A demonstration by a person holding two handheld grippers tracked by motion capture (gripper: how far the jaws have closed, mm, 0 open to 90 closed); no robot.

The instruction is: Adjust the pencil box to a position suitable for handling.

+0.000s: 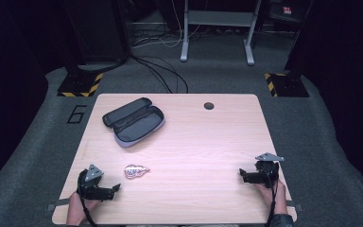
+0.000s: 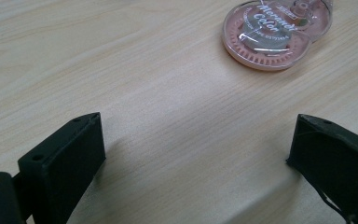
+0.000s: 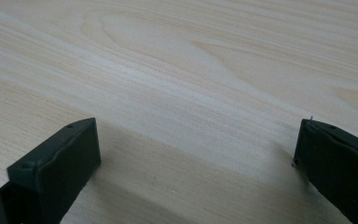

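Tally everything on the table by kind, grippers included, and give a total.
Grippers: 2, the left gripper and the right gripper
Correction tape dispenser: 1
Open pencil case: 1
Total: 4

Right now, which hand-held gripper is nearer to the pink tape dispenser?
Left. The left hand-held gripper sits just beside the tape dispenser, jaws open toward it; the right hand-held gripper is far across the table.

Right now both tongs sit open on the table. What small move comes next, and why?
Probably ease the left tongs forward toward the pink correction tape. It lies flat on the table just ahead of them, untouched, and the jaws stand wide enough to straddle it. The open pencil case waits farther back, and the right tongs are far from both.
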